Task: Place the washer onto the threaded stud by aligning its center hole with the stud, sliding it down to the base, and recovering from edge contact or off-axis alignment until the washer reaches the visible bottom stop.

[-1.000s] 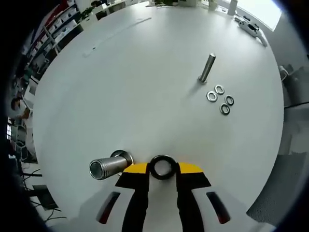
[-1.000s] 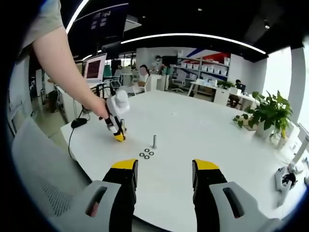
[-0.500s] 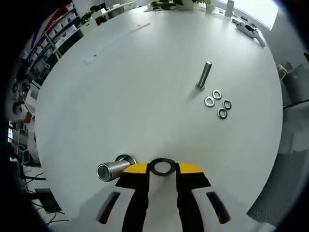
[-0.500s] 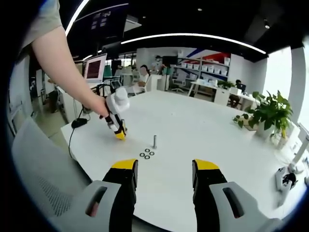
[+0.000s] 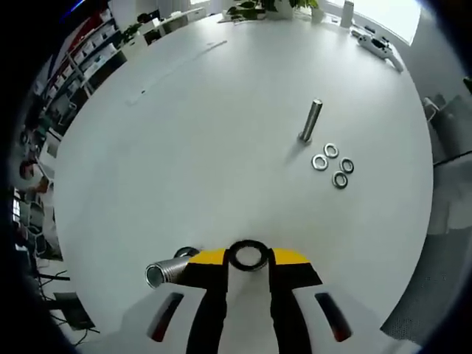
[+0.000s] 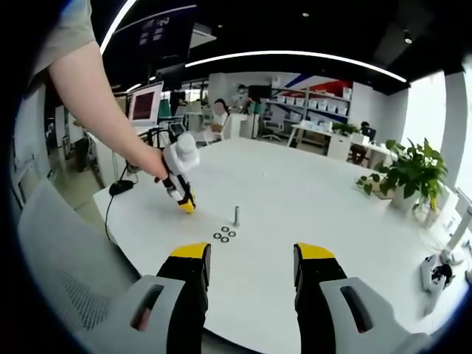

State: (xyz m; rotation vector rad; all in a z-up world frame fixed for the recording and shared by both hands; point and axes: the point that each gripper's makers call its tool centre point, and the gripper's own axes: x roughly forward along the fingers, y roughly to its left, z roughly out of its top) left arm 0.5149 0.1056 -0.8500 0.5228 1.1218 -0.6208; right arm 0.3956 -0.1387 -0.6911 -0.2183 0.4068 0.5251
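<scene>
One held washer [image 5: 248,255], four loose washers [image 5: 331,163], apparently two studs [image 5: 310,121]

A round white surface [image 6: 310,199] carries a potted plant [image 6: 408,179] at its far right edge, and a white handheld device [image 6: 435,274] lies near the right edge. A grey chair [image 6: 63,265] stands at the near left edge. Shelving with bins [image 6: 313,102] lines the back wall, under a curved ceiling light [image 6: 295,55].
</scene>
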